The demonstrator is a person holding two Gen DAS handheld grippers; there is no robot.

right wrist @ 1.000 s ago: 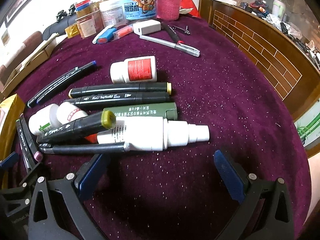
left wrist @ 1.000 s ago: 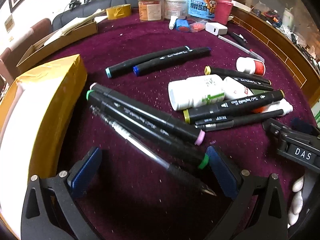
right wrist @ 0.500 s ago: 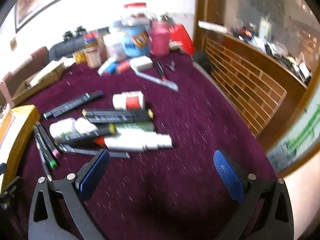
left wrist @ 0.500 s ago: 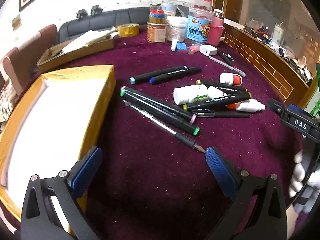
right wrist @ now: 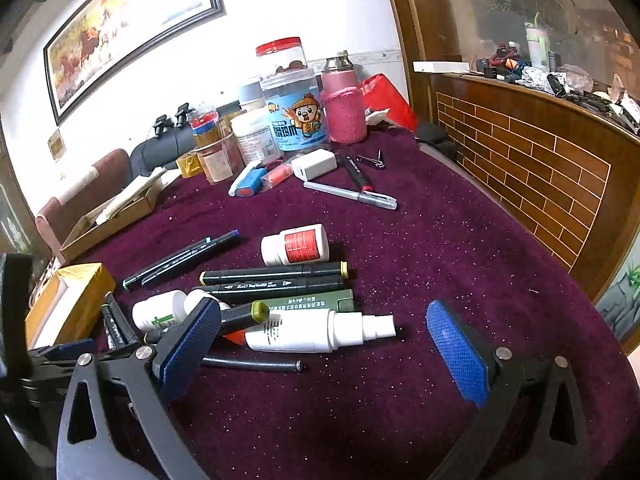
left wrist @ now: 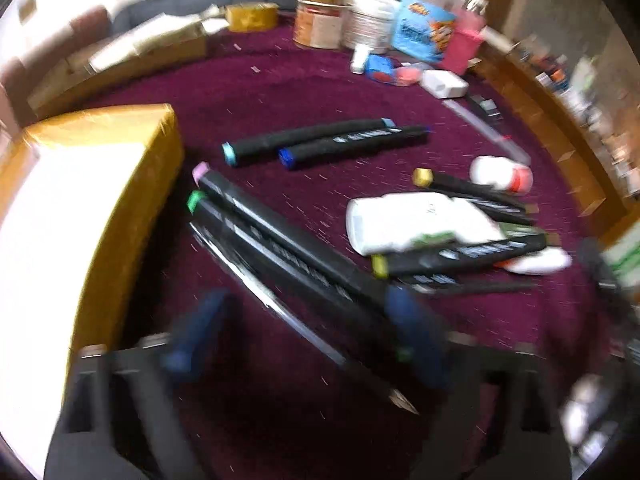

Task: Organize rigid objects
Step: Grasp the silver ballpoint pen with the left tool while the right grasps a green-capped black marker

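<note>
Black markers, a clear pen and white bottles lie scattered on the purple cloth (left wrist: 320, 80). My left gripper (left wrist: 308, 332) hangs low over the pink-capped marker (left wrist: 280, 236), the green-capped marker (left wrist: 256, 252) and the clear pen (left wrist: 288, 316). Its jaws are closing with the near ends of these between them, and the blurred pads do not visibly press on anything. My right gripper (right wrist: 324, 344) stands open above bare cloth, just in front of the white spray bottle (right wrist: 316, 330). Nothing is between its fingers.
A gold box (left wrist: 80, 208) sits at the left beside the markers. Jars, a pink flask (right wrist: 344, 108), a white charger (right wrist: 314, 164) and a pen (right wrist: 352, 196) crowd the far side. A wooden ledge (right wrist: 540, 160) borders the right. A cardboard tray (right wrist: 112, 216) lies at the far left.
The left gripper dropped back toward the markers and its jaws narrowed. The right gripper tilted up, so the wall and picture now show.
</note>
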